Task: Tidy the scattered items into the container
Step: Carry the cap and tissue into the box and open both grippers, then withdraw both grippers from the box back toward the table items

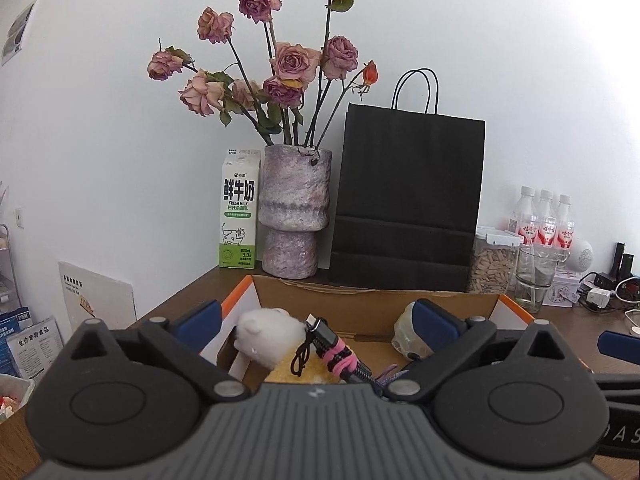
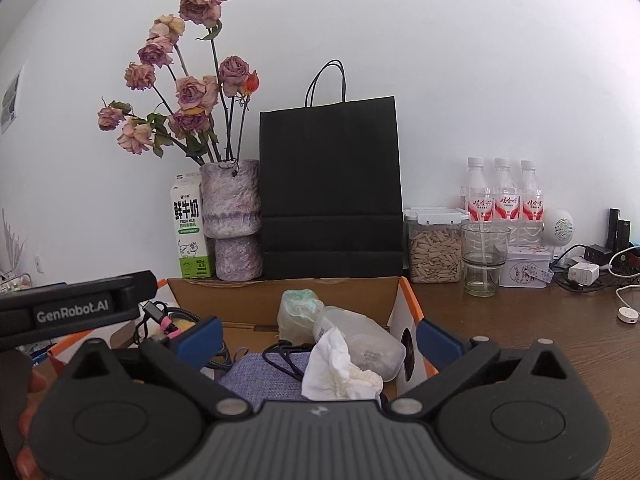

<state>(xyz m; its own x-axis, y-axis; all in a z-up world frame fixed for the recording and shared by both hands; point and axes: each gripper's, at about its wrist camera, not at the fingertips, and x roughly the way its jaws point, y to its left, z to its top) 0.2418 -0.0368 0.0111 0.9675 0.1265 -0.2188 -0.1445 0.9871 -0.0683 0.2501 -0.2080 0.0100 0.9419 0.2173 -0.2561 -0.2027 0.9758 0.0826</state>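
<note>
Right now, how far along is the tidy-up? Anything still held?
Mostly done by the look of it. The cardboard box already holds a plush toy, a bundled cable, a purple pouch, a crumpled tissue and a plastic bottle. Nothing in hand: left hand-held gripper and right hand-held gripper both stand open over the box. No loose items show nearby.
</note>
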